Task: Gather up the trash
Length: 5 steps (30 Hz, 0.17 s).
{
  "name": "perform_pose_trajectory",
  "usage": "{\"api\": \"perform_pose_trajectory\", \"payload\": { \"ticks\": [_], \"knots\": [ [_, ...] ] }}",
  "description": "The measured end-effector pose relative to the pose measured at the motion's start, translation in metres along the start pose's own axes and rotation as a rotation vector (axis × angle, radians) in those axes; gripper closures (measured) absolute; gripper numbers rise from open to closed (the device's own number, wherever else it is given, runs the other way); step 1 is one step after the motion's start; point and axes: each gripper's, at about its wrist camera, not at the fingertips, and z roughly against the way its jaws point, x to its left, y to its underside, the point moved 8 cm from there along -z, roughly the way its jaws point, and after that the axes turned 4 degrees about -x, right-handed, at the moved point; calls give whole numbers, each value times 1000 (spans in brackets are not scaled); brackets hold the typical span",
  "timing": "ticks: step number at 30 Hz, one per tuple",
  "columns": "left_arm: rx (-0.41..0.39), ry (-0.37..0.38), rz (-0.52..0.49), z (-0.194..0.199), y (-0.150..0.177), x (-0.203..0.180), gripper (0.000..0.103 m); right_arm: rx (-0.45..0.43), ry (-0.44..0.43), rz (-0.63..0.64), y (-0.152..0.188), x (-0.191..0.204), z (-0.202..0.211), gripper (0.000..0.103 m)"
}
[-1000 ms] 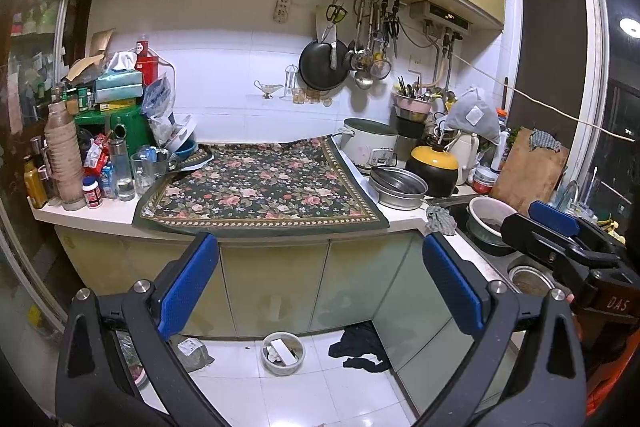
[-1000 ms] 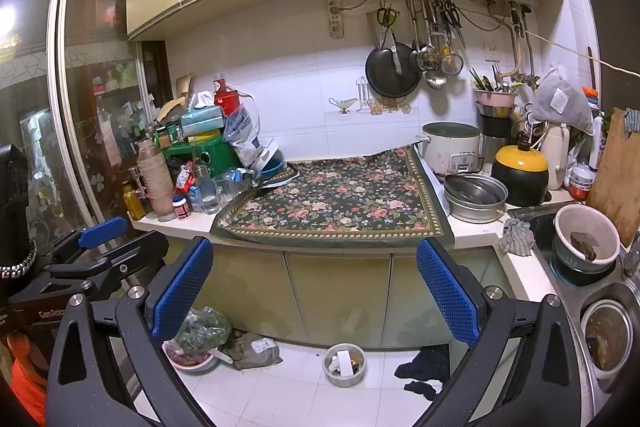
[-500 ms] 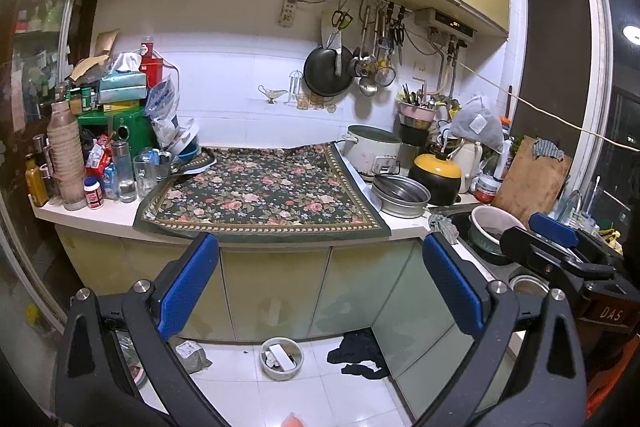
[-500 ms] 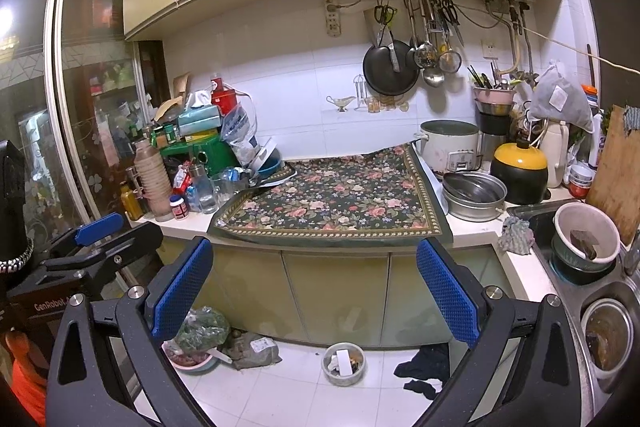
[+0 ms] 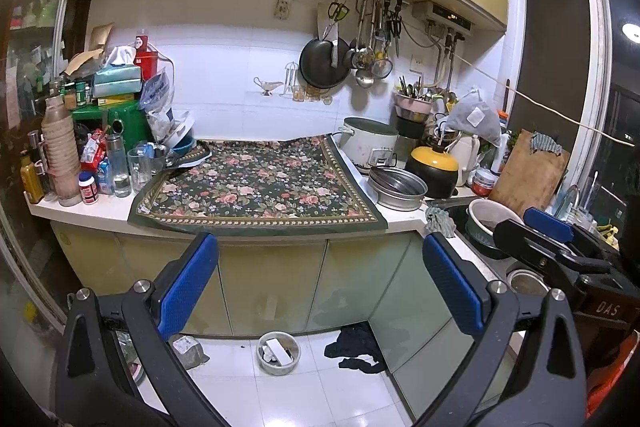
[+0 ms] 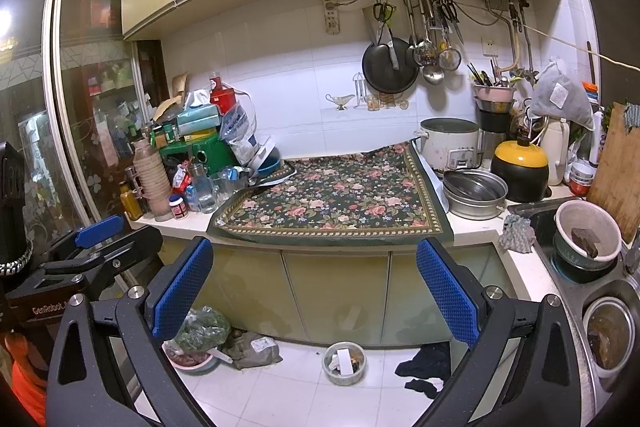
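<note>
Sitting on the white tiled floor (image 6: 304, 387) in front of the cabinet doors (image 6: 336, 291): a small round bowl (image 6: 344, 363) holding scraps and a white piece of paper, showing again in the left wrist view as the same bowl (image 5: 279, 353). Lying just right of it, a dark crumpled cloth (image 6: 424, 367), also seen at (image 5: 356, 347). Resting left of the bowl, a crumpled grey wrapper (image 6: 256, 347), touching a clear plastic bag of greens (image 6: 202, 327) that is sitting over a pink basin (image 6: 188, 361) by the left end of the cabinets.

Hovering well above the floor, apart from all of this: the right gripper (image 6: 312, 291), jaws spread wide, blue pads (image 6: 182, 287) empty. Likewise the left gripper (image 5: 320, 291), jaws spread wide with nothing between the blue pads (image 5: 188, 287). Each showing at the edge of the other's view.

Covering the middle of the countertop (image 6: 480, 231): a dark floral cloth (image 6: 332, 203), its front edge hanging over the counter's front edge. Crowding the left end: bottles, jars and a green box (image 6: 208, 151). Standing toward the right end: a steel pot (image 6: 474, 193), a white rice cooker (image 6: 450, 147) and a yellow-lidded black pot (image 6: 520, 167). Filling the sink (image 6: 580, 275) at the right corner: a white bowl (image 6: 588, 231).
</note>
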Motion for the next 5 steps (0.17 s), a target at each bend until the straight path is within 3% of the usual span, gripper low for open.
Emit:
{"api": "perform_pose_trajectory", "payload": {
  "ticks": [5],
  "knots": [
    [20,-3,1,-15,2,4,1,15,0,-7,0,-3,-10,2]
  ]
}}
